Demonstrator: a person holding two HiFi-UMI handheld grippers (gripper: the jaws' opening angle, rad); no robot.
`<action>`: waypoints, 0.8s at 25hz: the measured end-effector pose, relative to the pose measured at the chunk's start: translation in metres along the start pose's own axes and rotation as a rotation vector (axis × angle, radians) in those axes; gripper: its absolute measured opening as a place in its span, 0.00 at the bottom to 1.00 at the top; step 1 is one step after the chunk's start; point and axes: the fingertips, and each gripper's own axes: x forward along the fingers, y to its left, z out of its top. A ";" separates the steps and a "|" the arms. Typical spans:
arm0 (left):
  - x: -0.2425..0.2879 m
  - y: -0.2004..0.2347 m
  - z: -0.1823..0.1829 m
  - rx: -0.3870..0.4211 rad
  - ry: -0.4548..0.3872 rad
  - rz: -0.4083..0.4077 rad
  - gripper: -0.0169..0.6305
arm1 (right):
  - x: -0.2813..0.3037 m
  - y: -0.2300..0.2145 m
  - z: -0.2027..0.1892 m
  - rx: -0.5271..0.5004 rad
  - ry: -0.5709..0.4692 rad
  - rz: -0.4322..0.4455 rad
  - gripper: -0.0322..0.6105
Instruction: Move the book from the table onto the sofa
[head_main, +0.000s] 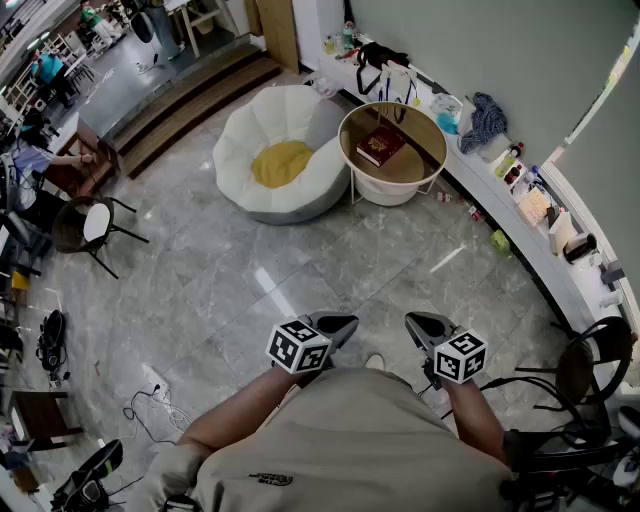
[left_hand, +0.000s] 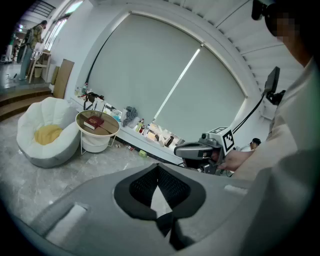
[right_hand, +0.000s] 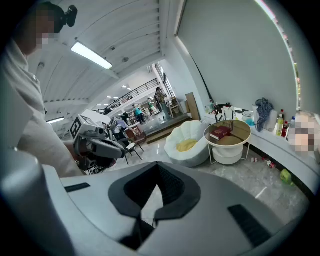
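Barely starting: holding the left hand-held gripper and right hand-held gripper empty, jaws together, well apart from the bench at 12 o'clock. Leaving the book lying there, sofa at its 9 o'clock. Awaiting approaching, grasping, carrying, placing.

Looks polished and glossy on the grey marbled stone floor, mirroring light streaks. Reads as soft matt white cloth on the sofa, yellow fabric on its cushion, a smooth wood-toned top over thin white metal legs on the round surface, a faintly shiny dark red cover on the book. Shows matt grey plastic and black ribbed pads on the left hand-held gripper and the right hand-held gripper.
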 end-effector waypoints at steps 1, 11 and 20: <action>0.004 -0.003 0.000 0.001 0.000 0.007 0.04 | -0.004 -0.005 -0.001 0.001 0.004 0.005 0.07; 0.048 -0.015 0.011 -0.030 -0.020 0.091 0.04 | -0.026 -0.057 -0.008 -0.015 0.037 0.066 0.07; 0.053 0.021 0.028 -0.084 -0.044 0.120 0.04 | 0.007 -0.084 0.002 0.005 0.069 0.111 0.10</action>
